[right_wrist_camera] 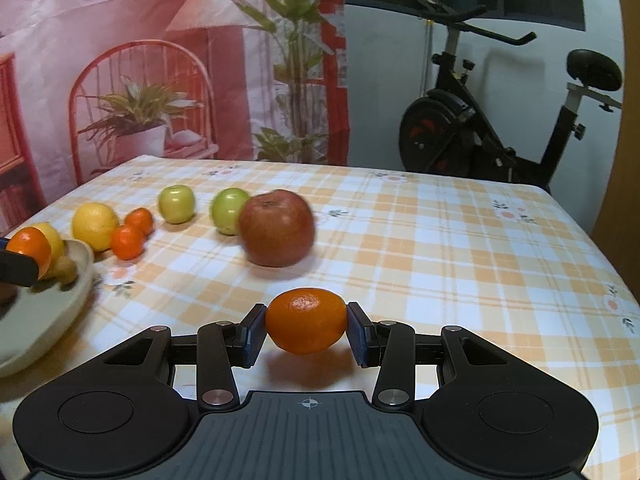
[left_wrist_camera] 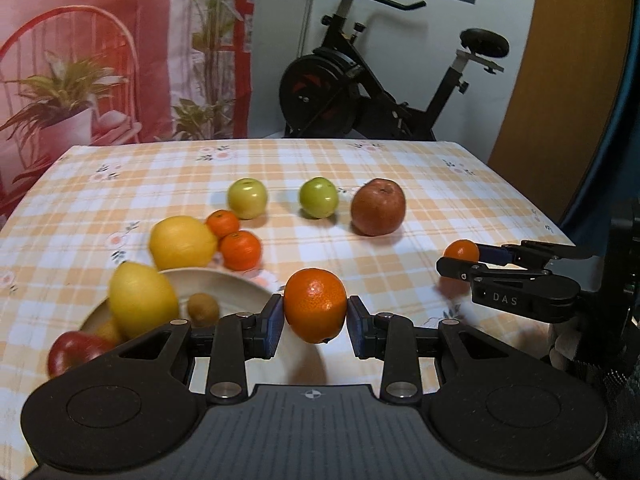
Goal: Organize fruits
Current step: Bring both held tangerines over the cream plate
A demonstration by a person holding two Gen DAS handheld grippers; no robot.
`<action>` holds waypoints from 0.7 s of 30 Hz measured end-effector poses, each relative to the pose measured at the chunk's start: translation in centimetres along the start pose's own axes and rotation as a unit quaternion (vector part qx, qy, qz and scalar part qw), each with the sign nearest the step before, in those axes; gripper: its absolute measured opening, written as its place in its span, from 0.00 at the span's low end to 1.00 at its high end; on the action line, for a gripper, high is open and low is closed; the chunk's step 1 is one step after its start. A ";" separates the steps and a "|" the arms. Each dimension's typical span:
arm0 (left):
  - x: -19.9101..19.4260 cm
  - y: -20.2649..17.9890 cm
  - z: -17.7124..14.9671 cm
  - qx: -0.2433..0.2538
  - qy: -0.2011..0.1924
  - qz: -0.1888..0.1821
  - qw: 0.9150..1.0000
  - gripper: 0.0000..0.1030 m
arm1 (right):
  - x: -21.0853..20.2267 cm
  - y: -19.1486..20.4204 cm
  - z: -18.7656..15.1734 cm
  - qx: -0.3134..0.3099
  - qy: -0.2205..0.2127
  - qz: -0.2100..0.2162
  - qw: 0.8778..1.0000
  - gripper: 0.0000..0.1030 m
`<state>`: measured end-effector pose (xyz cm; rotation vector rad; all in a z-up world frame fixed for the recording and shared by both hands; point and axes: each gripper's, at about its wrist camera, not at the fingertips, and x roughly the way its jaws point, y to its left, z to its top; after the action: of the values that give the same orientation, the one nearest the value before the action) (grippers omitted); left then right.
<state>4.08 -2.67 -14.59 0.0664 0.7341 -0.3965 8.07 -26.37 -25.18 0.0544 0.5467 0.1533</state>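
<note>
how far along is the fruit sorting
Done: two green apples and two lemons sit paired on the cloth, near two small mandarins. In hand: each gripper, left and right, clamps a mandarin. Left: the plate holds mixed fruit.

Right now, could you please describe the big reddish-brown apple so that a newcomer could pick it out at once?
Start at the checked tablecloth and find the row of loose fruit along its far side. At the right end of that row, beside the two green apples, sits the reddish-brown apple. It is the largest and darkest fruit standing on the cloth, and the only red one there.
</note>
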 end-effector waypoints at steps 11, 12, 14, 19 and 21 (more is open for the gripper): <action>-1.6 3.4 -1.9 -0.042 0.010 0.007 0.999 0.35 | -0.1 7.2 2.4 -0.062 0.000 0.065 0.996 0.38; -1.7 3.6 -2.0 -0.045 0.011 0.008 0.999 0.35 | 0.0 7.7 2.6 -0.068 0.000 0.070 0.995 0.38; -1.8 3.9 -2.1 -0.050 0.014 0.010 0.999 0.35 | 0.2 8.9 2.9 -0.080 0.003 0.078 0.994 0.38; -2.1 5.0 -3.0 -0.073 0.021 0.008 0.997 0.35 | 0.4 11.4 3.1 -0.104 0.008 0.098 0.990 0.38; -2.3 5.2 -3.5 -0.076 0.026 0.008 0.997 0.35 | 0.4 12.2 3.2 -0.108 0.008 0.106 0.988 0.38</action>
<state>2.26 3.59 -16.10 -0.0617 0.8118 -0.3226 8.51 -14.29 -21.55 -0.0998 0.5364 0.4196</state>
